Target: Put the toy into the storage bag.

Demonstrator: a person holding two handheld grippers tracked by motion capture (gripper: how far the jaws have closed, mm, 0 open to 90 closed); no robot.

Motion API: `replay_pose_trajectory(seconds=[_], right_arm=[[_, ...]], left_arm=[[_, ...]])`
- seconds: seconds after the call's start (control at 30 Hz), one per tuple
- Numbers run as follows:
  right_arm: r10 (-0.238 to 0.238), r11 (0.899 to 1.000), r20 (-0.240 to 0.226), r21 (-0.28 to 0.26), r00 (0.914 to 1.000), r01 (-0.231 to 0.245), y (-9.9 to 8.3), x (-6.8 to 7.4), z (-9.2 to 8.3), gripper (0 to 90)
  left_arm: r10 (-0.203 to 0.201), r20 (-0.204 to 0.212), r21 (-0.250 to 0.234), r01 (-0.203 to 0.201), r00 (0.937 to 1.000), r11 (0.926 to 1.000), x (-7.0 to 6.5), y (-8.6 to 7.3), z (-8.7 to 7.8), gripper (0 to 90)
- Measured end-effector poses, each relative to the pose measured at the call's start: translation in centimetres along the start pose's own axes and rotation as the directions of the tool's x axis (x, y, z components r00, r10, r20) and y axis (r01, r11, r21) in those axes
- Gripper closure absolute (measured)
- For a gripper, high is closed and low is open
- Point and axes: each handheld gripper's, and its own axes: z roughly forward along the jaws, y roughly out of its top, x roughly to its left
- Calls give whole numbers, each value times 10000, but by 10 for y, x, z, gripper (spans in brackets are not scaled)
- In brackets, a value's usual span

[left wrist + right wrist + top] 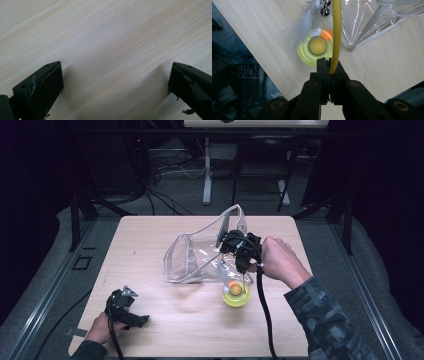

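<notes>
While the left gripper [125,307] rests near the bench's [165,330] front left corner with its jaws wide apart over bare wood, the right gripper [329,65] has its jaws clamped together on a yellow wand [336,35], feathers [299,27] dangling over a yellow-green ring toy [235,294] beside a clear plastic bag [192,257] mid-bench.

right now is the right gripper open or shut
Shut: in the right gripper view, the right gripper has its jaws pressed together on the yellow wand rising above the yellow toy.
</notes>
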Motion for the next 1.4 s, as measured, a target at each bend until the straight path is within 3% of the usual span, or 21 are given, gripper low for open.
replay_pose_trajectory(seconds=[0.9,1.4], right_arm=[[-192,9997,259,-135,9995,196,4,0,-27,876],[-488,9987,265,-99,9985,490,13,1,-53,876]], left_arm=[[12,23,5,-12,10000,10000,0,0,0,0],[26,16,6,-26,10000,10000,0,0,0,0]])
